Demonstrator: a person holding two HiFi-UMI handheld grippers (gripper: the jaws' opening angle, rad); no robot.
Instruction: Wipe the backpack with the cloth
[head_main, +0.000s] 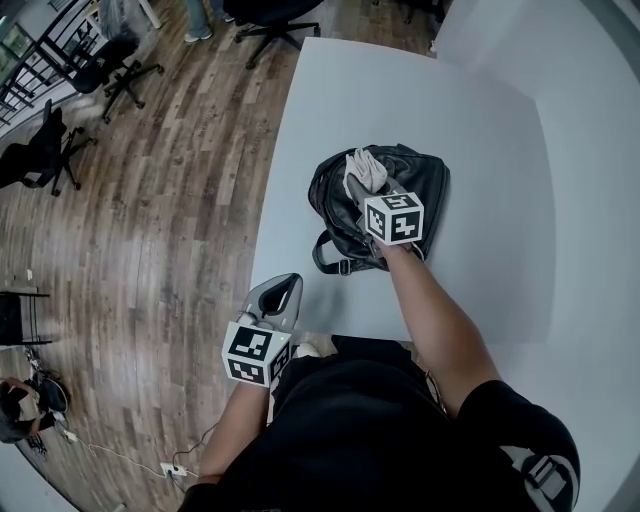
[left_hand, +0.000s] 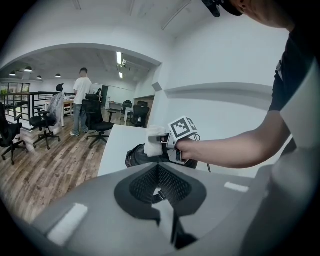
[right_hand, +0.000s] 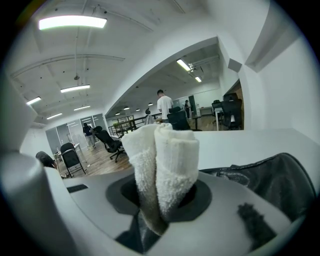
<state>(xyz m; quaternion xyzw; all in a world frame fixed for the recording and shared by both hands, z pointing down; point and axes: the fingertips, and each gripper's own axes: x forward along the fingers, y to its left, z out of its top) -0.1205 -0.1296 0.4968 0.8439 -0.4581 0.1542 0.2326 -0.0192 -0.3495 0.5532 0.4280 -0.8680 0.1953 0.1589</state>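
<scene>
A black backpack lies mid-frame on the white table. The right gripper holds a pale cloth on its top. Lower left of centre, the left gripper hangs by the table's near edge, jaws together.

The person wears a black T-shirt with short sleeves. The right sleeve has a white mark on it. The left gripper and the right gripper are grey and smooth. Each carries a cube with black and white squares: the left cube and the right cube. The left gripper's pads are dark and bumpy.
</scene>
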